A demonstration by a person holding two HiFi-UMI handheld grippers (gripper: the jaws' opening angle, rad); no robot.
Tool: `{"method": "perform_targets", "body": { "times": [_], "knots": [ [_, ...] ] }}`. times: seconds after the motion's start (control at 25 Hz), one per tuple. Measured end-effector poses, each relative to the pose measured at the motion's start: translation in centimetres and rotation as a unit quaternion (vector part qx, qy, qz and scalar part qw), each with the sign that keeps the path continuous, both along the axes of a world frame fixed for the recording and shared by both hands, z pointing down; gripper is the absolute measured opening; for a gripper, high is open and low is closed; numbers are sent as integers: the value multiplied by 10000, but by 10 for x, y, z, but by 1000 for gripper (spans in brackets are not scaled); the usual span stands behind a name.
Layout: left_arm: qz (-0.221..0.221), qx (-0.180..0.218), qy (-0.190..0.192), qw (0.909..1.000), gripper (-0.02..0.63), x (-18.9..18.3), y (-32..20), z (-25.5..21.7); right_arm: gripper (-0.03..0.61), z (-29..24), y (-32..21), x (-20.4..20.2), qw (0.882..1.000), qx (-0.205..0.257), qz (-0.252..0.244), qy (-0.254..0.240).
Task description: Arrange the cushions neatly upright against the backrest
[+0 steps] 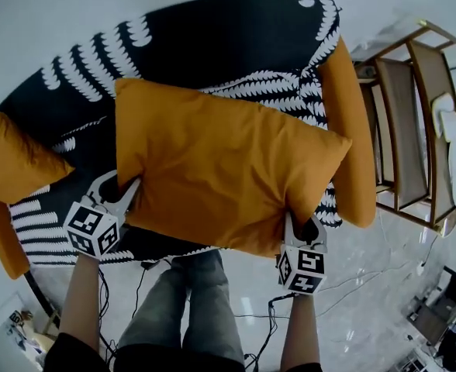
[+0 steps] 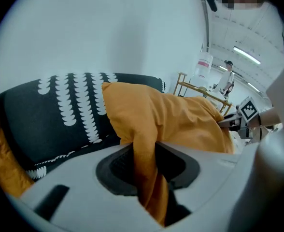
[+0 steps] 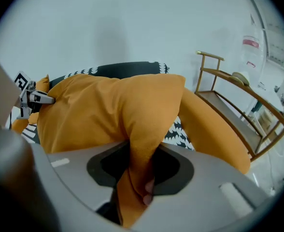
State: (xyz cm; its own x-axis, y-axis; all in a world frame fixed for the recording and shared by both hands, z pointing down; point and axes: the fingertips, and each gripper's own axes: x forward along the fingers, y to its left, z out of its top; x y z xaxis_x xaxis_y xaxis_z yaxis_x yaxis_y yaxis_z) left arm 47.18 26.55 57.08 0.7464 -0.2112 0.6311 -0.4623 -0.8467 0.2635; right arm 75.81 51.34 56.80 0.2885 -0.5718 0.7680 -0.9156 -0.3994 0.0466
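The left gripper [image 2: 149, 167] is closed tight on a fold of orange cloth. The cloth is a bottom corner of the big orange cushion [image 1: 220, 169]. The right gripper [image 3: 139, 170] is closed the same way on the other bottom corner, and the cloth bunches up between its jaws. So both grippers hold the one cushion, one at each near corner.

In the head view the cushion fills the middle of the picture. It is spread wide between the two grippers and sits a bit crooked, with its right side lower in the frame. It hangs over the seat of the sofa [image 1: 212, 37], which is black with white leaf shapes. I cannot tell if its far edge touches the back of the sofa.

A second orange cushion [image 1: 11, 161] lies at the left end of the sofa. A long orange pad [image 1: 352, 130] runs down the right end. A wooden shelf [image 1: 414, 130] stands at the right edge of the frame. The person's legs [image 1: 181, 308] and some thin cables on the shiny floor [image 1: 367, 277] show at the bottom.
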Motion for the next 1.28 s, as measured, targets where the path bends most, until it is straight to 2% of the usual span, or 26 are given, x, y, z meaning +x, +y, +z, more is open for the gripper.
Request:
{"method": "perform_targets", "body": {
  "times": [0.36,0.52,0.88,1.28],
  "knots": [
    [-556,390,505,9964,115,-59,-20,-38,147,-53,-52,-38,9962,349,-519,600],
    [-907,519,672,9922,115,-71,-32,-48,147,-69,-85,-35,9917,503,-846,822],
    [-1677,709,754,9804,117,-57,-64,-54,149,-75,-169,5,9804,683,-1591,937],
    [-2243,880,700,9680,118,-20,-92,-65,149,-76,-237,56,9709,903,-2036,883]
  ]
}}
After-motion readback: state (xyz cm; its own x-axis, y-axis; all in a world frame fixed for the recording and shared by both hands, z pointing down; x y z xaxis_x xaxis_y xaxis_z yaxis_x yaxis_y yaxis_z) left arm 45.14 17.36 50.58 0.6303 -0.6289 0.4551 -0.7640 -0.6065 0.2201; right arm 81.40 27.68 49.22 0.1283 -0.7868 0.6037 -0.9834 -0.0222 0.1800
